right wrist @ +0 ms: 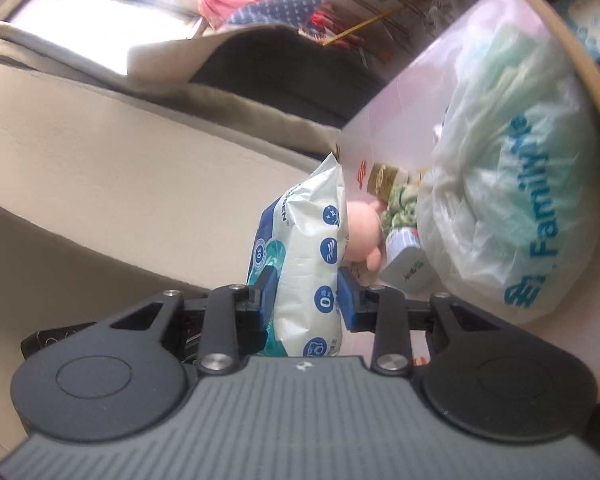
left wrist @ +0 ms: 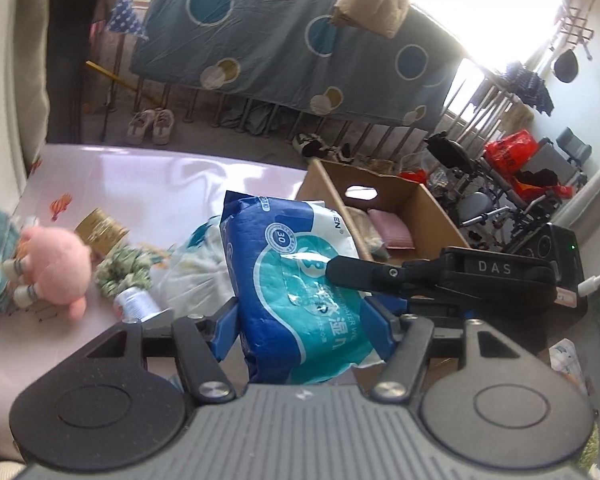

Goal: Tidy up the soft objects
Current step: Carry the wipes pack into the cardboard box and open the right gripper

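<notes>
Both grippers clamp one pack of wet wipes [left wrist: 300,280] held up off the pink table [left wrist: 148,184]. Left gripper [left wrist: 306,320] has its blue pads pressed on the pack's long blue-and-teal sides, jaws fairly wide. Right gripper [right wrist: 307,290] squeezes the same pack across its thin white edge, jaws narrow; in the left wrist view one of its black fingers [left wrist: 352,274] lies across the pack's teal face, and its body carries the letters "DAS".

On the pack, a round badge reads "30", the white end shows letters ending in "EN", and part of "WATER WI" runs along the teal panel with some Chinese characters beside it. Its white edge bears a column of round blue icons, one marked "0".

Ahead of the left gripper and to its left lie one pink plush toy [left wrist: 56,264], one gold-lidded jar [left wrist: 102,230], one green-patterned cloth bundle [left wrist: 126,272] and one small white bottle [left wrist: 134,302] with small print too fine to read. Just beyond the pack sits one translucent plastic bag [right wrist: 508,200], printed "Family" in teal, the rest cut off. Ahead and to the right stands one open cardboard box [left wrist: 380,196] with a pink folded item [left wrist: 392,230] inside.
</notes>
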`<state>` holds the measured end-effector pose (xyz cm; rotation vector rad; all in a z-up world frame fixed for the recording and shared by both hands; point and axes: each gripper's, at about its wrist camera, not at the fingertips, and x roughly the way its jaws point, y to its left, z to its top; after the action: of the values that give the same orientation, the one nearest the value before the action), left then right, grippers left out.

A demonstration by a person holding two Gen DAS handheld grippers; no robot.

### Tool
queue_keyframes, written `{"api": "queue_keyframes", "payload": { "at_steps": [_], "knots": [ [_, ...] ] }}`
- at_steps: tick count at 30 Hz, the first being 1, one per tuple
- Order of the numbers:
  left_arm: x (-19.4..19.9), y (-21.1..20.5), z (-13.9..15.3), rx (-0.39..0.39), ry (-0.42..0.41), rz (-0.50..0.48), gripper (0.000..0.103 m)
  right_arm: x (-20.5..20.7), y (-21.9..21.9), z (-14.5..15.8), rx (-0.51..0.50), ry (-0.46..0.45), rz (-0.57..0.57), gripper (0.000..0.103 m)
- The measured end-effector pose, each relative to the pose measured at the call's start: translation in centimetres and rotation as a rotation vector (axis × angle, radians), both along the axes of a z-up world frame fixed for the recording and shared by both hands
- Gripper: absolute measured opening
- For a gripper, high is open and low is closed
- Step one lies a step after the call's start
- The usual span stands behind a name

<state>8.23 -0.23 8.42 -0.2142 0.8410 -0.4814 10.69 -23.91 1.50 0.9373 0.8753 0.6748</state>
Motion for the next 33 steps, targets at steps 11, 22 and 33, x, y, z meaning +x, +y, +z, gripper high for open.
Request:
{"api": "queue_keyframes", "payload": {
  "at_steps": [11,22,33],
  "knots": [
    [6.1,-17.2,-0.3,0.034,0.004,-0.258,0.065,1.4,-17.6,0.6,-0.014,0.022,-0.247,0.032],
    [10.5,-20.5,-5.8,0.114,0.112,-0.249,0.064,9.0,-23.7,-10.4,-0.103,0.315,-0.193,0.036],
    [8.5,-11.7,-4.2,0.058,0.081,-0.14,0.064,9.5,-23.1,-10.8,-0.35,0.346,-0.229,0.036]
  ]
}}
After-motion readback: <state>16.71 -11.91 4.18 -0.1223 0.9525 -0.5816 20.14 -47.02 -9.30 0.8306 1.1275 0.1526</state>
